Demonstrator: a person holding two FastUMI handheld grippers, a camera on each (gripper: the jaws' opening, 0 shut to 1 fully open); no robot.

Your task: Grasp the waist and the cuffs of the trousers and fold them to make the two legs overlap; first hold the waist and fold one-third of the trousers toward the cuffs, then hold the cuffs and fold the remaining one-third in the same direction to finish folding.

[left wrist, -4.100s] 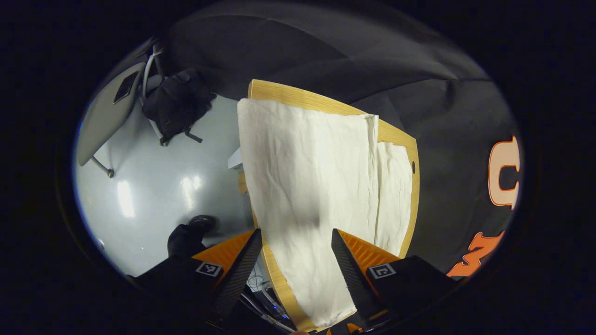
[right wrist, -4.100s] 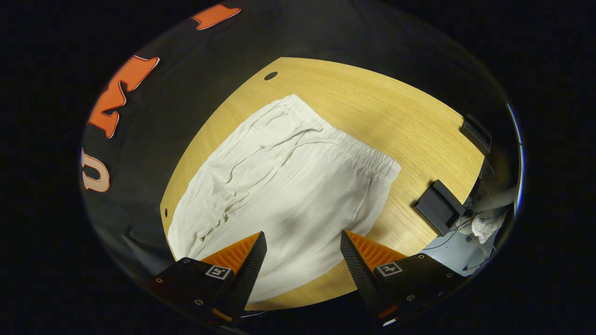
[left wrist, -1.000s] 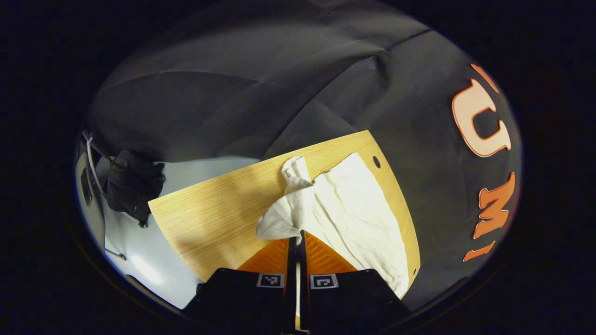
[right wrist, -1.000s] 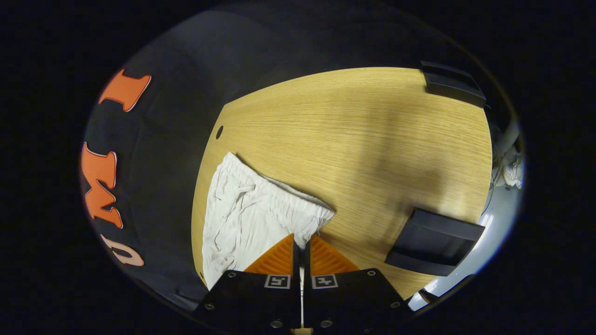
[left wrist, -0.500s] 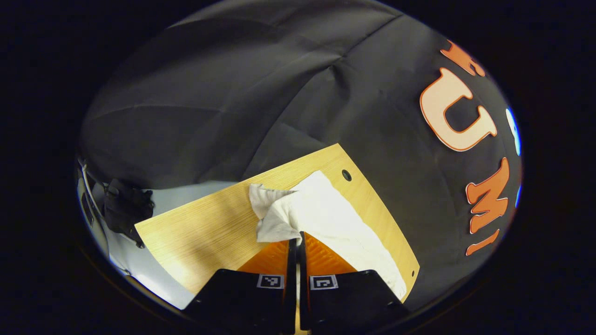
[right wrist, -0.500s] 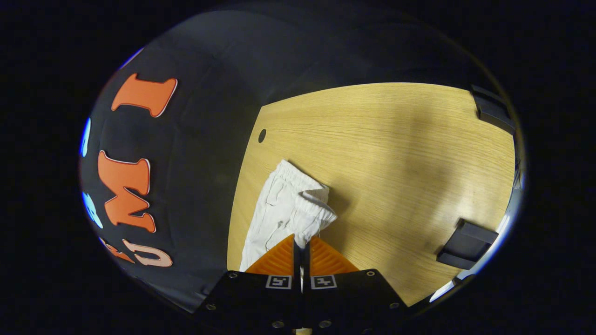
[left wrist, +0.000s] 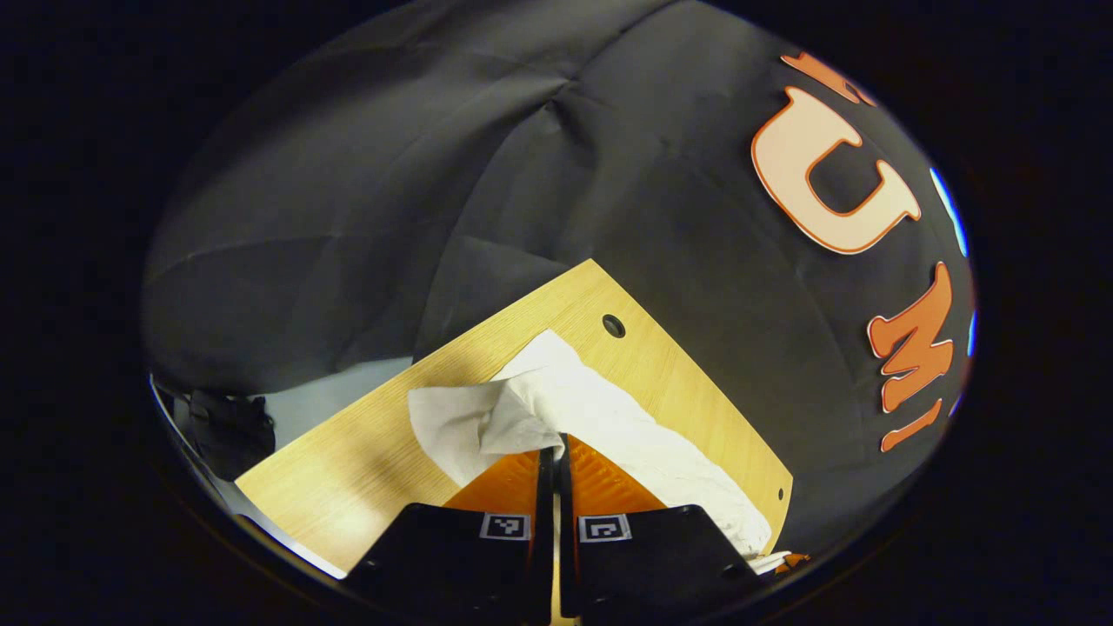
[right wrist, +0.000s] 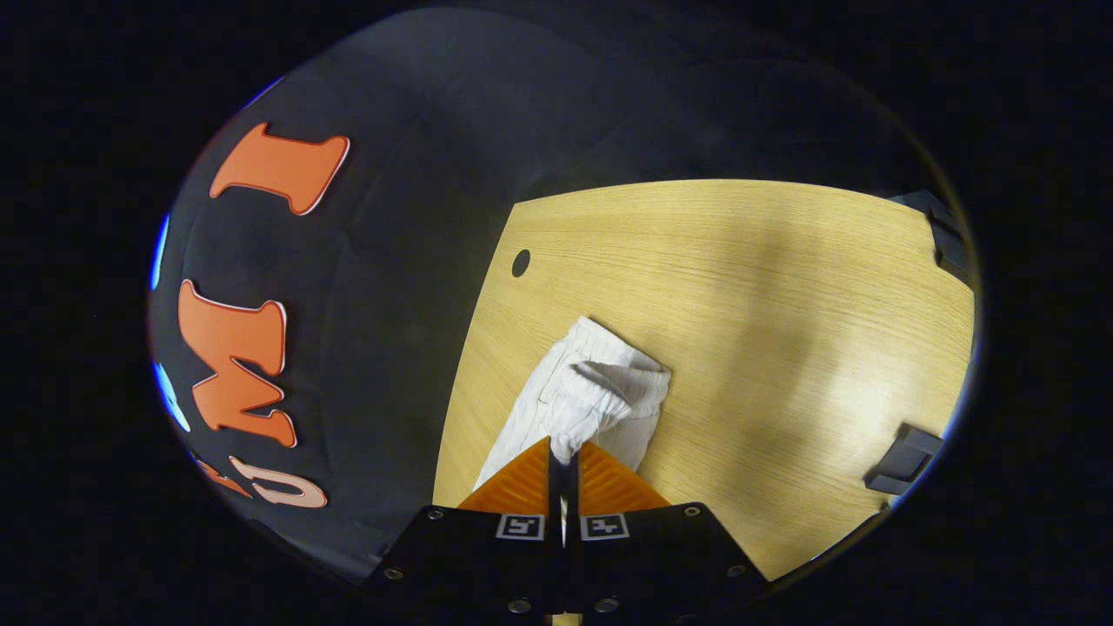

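Now the left gripper (left wrist: 555, 449) pinches a cuff, the right gripper (right wrist: 563, 449) the waistband. Lengthwise, the trousers (left wrist: 609, 417) stretch between them along the table (right wrist: 739, 287) edge, so both lift together

The right gripper (right wrist: 563, 445) is clamped on the elastic waist of the white fabric trousers (right wrist: 581, 397), lifted above the light wooden counter (right wrist: 765, 304), near its round hole (right wrist: 521, 263).
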